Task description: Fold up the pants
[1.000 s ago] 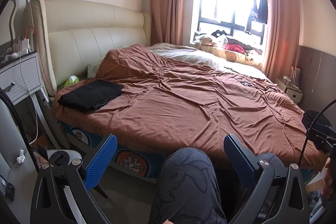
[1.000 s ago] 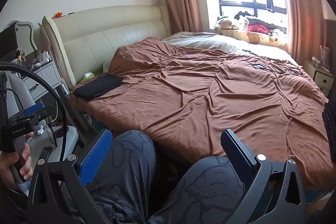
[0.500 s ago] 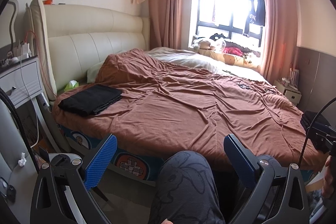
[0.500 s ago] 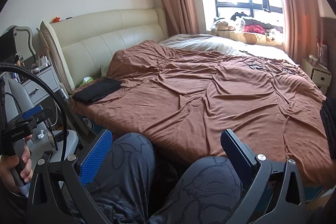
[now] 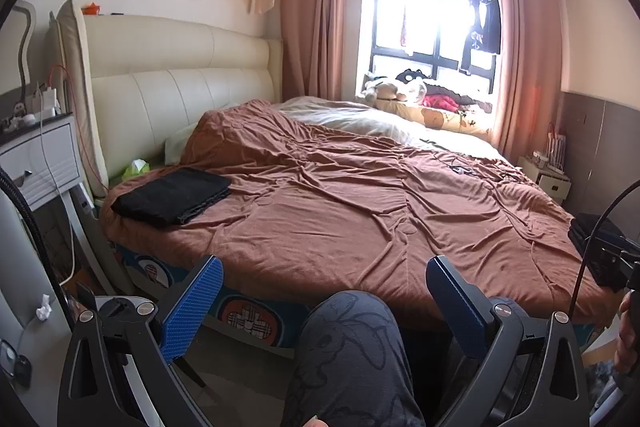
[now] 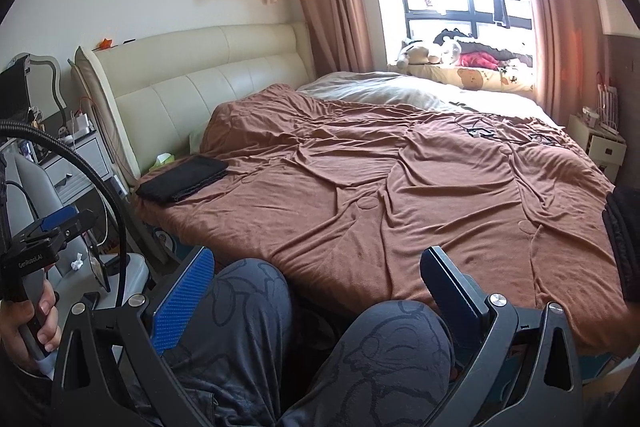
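A folded black pair of pants (image 5: 172,195) lies flat on the brown bedspread (image 5: 340,211) at the near left corner, below the headboard; the right wrist view shows these folded pants (image 6: 182,179) too. A second dark garment (image 6: 622,239) sits at the bed's right edge, partly cut off. My left gripper (image 5: 324,303) is open and empty, held low in front of the bed above a person's knee (image 5: 352,347). My right gripper (image 6: 318,293) is also open and empty, over both knees. Both are well short of the pants.
A cream padded headboard (image 5: 180,75) and a white nightstand (image 5: 40,155) with cables stand at the left. A window ledge (image 6: 472,63) holds soft toys. A small cabinet (image 6: 600,147) is at the far right. A hand (image 6: 28,319) holds the left gripper's handle.
Both views have tilted slightly upward, so the bed sits lower in frame. Both grippers stay open and empty. The folded pants have not moved.
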### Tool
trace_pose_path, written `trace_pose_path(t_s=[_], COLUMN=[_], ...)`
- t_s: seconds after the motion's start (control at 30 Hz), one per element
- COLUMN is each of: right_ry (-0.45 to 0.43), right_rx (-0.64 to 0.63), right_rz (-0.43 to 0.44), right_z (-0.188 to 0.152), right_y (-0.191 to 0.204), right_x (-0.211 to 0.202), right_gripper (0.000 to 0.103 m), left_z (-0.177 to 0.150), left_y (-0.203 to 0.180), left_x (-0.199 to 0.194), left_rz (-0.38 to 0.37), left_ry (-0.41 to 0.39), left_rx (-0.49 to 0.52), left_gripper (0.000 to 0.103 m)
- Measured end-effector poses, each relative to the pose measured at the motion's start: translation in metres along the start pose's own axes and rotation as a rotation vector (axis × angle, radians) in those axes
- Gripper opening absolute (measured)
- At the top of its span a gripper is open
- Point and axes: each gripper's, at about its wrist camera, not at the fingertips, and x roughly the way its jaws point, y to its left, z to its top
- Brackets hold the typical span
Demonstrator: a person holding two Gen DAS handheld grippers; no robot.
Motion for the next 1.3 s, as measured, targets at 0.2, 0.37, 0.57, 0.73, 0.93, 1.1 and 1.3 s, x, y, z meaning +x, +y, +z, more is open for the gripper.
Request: trace_pose_path(t_s=[0.2, 0.37, 0.57, 0.73, 0.93, 1.1, 1.3], right_ry=[-0.007, -0.008, -0.010, -0.013, -0.014, -0.013, -0.017], right_rx=[-0.002, -0.003, -0.004, -0.006, 0.000, 0.000, -0.003], right_rz=[0.000, -0.001, 0.001, 0.001, 0.001, 0.000, -0.001], right_z=[-0.001, -0.001, -0.003, -0.004, -0.005, -0.006, -0.007], right_y=[0.000, 0.000, 0.000, 0.000, -0.002, -0.002, -0.001], right_x=[-0.003, -0.003, -0.005, -0.007, -0.009, -0.010, -0.014], right_gripper=[0.103, 0.103, 0.103, 0.103, 0.103, 0.103, 0.103], left_z=[0.002, 0.003, 0.003, 0.002, 0.001, -0.001, -0.002], left_y=[0.000, 0.001, 0.001, 0.001, -0.002, -0.004, -0.003], left_x=[-0.003, -0.007, -0.009, -0.012, -0.016, -0.023, -0.026], left_rz=[-0.003, -0.005, -0.003, -0.001, -0.015, -0.020, -0.024], left_ry=[-0.005, -0.014, -0.015, -0.020, -0.009, -0.023, -0.027], left_rx=[0.003, 0.004, 0.006, 0.008, -0.004, 0.004, 0.006], left_gripper=[0.102, 0.102, 0.102, 0.102, 0.102, 0.102, 0.102])
